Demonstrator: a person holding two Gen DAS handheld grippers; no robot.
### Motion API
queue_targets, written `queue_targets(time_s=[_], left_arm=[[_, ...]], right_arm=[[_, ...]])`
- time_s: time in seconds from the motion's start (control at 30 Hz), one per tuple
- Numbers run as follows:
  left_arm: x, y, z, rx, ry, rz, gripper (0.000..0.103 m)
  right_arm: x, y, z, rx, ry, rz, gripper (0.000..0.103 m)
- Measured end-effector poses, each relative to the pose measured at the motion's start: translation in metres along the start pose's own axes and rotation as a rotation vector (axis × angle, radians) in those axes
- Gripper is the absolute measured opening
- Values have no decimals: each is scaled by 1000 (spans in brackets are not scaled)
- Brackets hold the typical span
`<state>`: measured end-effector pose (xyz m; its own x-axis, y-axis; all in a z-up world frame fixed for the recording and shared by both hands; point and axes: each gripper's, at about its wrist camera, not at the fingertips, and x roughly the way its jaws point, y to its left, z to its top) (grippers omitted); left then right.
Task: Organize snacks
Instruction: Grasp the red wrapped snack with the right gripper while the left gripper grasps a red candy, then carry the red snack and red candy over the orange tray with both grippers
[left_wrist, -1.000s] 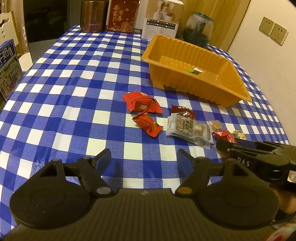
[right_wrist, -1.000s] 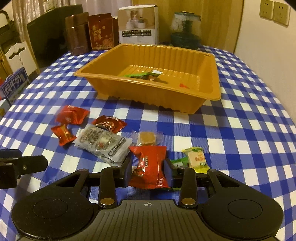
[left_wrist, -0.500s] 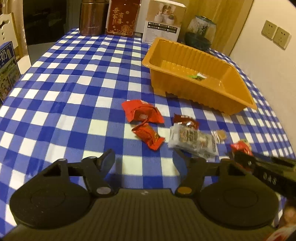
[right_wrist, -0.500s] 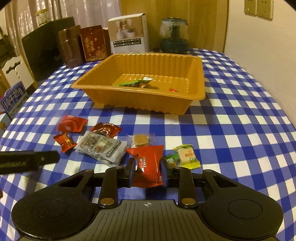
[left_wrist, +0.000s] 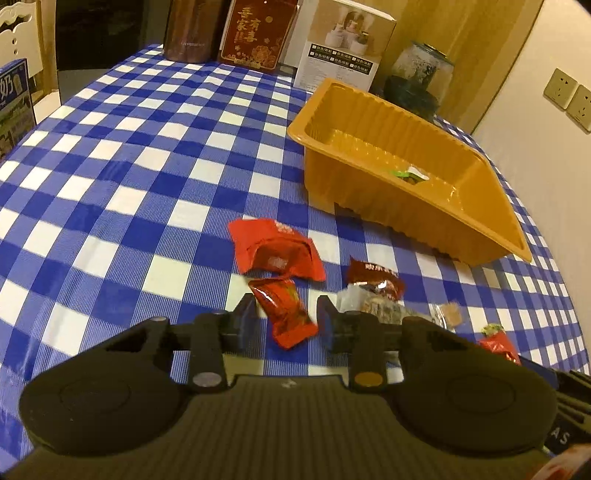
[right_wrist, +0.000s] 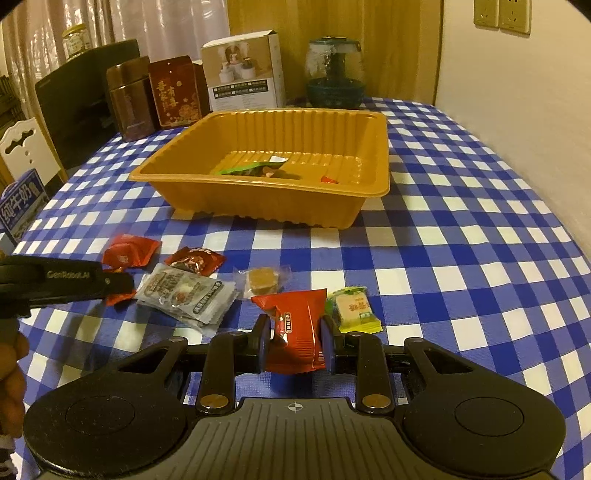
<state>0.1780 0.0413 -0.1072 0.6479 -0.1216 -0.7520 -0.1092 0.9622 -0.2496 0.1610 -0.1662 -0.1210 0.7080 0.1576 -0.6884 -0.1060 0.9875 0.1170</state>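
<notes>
Already clamped in right gripper: red packet, bound for tray at twelve o'clock; left gripper, jaws just narrowing, straddling small red candy, not yet pinched.

Glossy ribbed plastic tray; shiny foil-like red snack wrappers; smooth, perhaps vinyl, checked cloth on the worktop; matt black plastic claws

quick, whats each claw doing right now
left claw: has just been closing around the small red snack packet, gaps at both pads, not gripped yet.
right claw: shut on the red snack packet.
</notes>
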Motion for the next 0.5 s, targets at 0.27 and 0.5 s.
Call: queue_targets(time_s=[0.27,0.5], left_arm=[[-2,1,1,60,11,26,19],[-25,2,-9,87,36,39,19]], right_arm=[[-1,0,1,6,-7,-2,29],[-9,2,3,9,-18,9,29]])
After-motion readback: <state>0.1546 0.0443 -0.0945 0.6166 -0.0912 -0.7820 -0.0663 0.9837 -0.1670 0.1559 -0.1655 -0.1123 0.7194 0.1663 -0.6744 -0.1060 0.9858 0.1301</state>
